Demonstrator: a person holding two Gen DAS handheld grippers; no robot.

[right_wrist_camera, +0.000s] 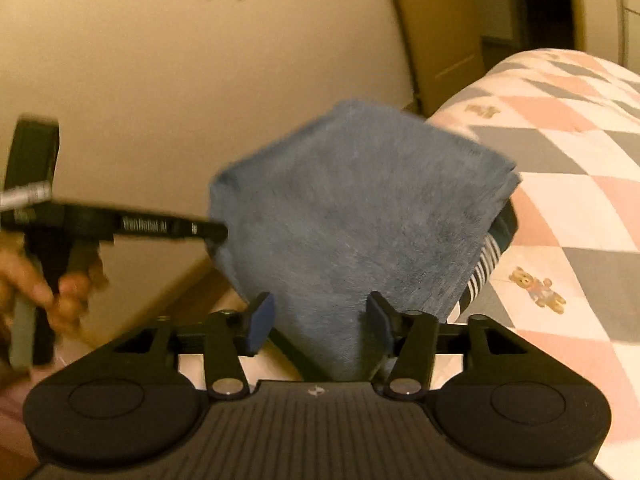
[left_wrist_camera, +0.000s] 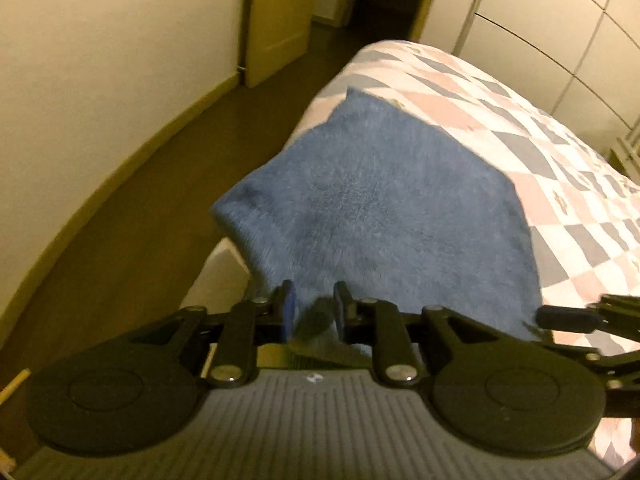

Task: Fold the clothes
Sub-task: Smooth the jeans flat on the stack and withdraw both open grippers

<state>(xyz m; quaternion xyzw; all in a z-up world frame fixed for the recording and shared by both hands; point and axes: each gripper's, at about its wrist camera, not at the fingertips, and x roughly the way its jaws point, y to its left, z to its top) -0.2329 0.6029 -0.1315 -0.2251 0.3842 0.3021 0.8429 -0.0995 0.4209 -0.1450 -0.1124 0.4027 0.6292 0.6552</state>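
Bedroom: cream wall (left_wrist_camera: 100, 60) at far left, brown floor (left_wrist_camera: 160, 200) below it, pale door (left_wrist_camera: 276, 20) ajar further back.

Next, left gripper (left_wrist_camera: 312, 312), worked by a hand (right_wrist_camera: 52, 292): fingers drawn close, pinching a low edge of the fleece (left_wrist_camera: 380, 208). Seen from the right wrist, tip buried in the fleece's left edge.

In the middle, blue fleece, raised and spread between the two grippers, far end draped over the bed's corner, near end off the mattress.

Then right gripper (right_wrist_camera: 320, 320): fingers set wider, fleece bunched in the gap and lying against the right-hand pad. Cannot tell whether truly pinched or only cradled. Striped cloth (right_wrist_camera: 484, 264) peeking from under the fleece's right side; lining or a second garment, cannot tell.

At right, checked quilt (left_wrist_camera: 560, 168) in pink, grey and white, with teddy bears.

Judged as mid-fold, held edge lifted for carrying over. Blur suggests motion. Fits equally a fold being laid and a folded piece being lifted away. Either way, calls for both grips level, edge kept taut, no sag towards the floor.
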